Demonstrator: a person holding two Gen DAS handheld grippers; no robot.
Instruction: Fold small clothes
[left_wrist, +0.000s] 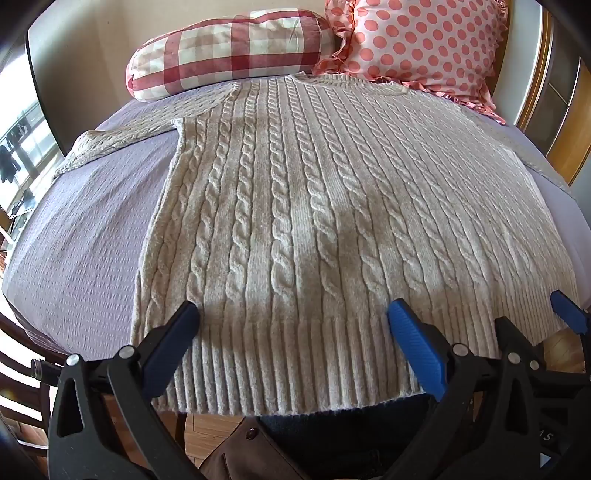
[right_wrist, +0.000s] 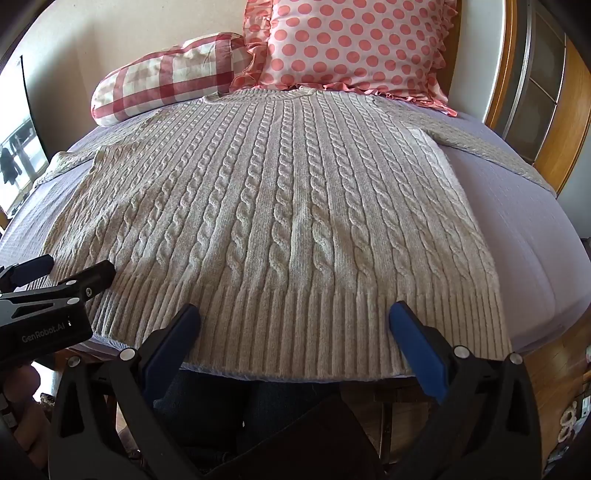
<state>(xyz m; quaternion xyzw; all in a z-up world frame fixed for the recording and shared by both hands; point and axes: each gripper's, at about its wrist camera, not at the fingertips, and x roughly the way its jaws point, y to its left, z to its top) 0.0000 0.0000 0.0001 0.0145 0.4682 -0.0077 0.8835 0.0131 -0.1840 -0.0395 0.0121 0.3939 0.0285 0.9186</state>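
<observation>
Hovering wide open and empty over the ribbed hem, the left tongs and right tongs could pinch only the top layer of the sweater lying flat on the bed, dragging it askew.

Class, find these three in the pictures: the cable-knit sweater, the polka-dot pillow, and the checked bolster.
cable-knit sweater (right_wrist: 280, 206): right wrist view, middle of its front.
polka-dot pillow (right_wrist: 351, 44): right wrist view, centre of its face.
checked bolster (left_wrist: 229, 51): left wrist view, middle of its side.
</observation>
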